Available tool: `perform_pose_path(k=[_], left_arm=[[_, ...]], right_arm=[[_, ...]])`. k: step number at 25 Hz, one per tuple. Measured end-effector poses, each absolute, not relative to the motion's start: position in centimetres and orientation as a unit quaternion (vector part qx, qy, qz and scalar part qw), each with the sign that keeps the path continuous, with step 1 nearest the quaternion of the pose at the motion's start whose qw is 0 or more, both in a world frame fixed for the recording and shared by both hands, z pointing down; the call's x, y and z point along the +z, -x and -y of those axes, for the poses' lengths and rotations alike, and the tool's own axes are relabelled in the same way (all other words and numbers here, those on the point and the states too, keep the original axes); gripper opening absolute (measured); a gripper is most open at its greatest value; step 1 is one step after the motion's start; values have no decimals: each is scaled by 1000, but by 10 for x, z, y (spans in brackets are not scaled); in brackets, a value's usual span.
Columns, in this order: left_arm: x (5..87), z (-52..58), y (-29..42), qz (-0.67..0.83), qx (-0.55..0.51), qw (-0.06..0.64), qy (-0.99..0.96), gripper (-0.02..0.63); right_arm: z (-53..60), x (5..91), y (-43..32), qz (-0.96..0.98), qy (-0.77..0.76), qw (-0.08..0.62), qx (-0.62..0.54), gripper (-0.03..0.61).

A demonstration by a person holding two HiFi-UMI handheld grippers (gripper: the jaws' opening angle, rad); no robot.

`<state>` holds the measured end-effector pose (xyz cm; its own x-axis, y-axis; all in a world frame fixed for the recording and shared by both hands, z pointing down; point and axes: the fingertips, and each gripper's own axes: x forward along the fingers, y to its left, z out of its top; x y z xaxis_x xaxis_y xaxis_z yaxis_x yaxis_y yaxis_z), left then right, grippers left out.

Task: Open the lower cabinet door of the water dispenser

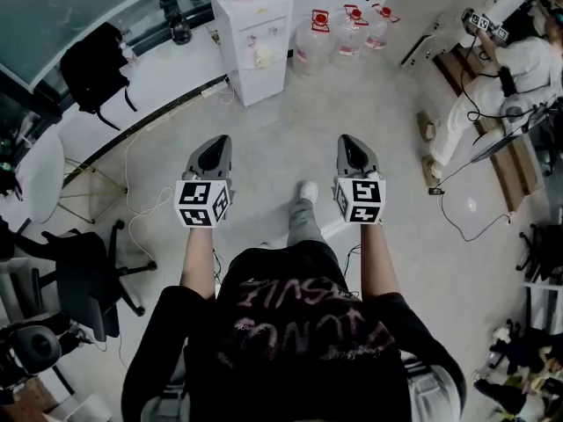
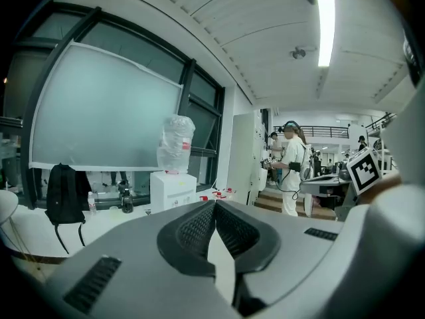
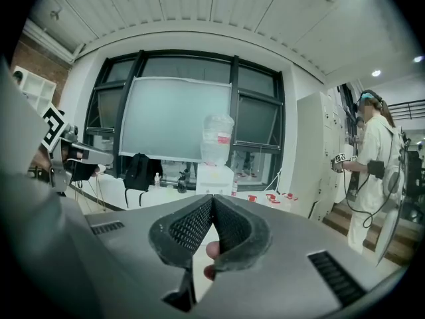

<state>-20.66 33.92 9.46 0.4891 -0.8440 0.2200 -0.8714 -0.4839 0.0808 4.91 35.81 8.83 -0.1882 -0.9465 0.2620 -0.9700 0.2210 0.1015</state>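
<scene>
The white water dispenser stands against the far window ledge with a clear bottle on top; its lower cabinet door is closed. It also shows in the left gripper view as the dispenser and in the right gripper view as the dispenser, small and far off. My left gripper and right gripper are held side by side over the floor, well short of the dispenser. Both have their jaw tips touching and hold nothing.
Several red-capped water jugs sit on the floor right of the dispenser. A black backpack leans on the ledge at left, above a black office chair. A person in white stands at right, with cables across the floor.
</scene>
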Motion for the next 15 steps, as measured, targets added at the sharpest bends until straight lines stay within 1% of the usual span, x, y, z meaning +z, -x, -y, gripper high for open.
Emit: perform_pose_path(k=[10,15], left_arm=[[114,-223,157,506,114,105,-848,12],[127,-162,132,523,133,125,-832,12]], right_arm=[[-226,106,-100,784,-602,135,65,14],[-152,124,-132,798,-579,146,81,14]])
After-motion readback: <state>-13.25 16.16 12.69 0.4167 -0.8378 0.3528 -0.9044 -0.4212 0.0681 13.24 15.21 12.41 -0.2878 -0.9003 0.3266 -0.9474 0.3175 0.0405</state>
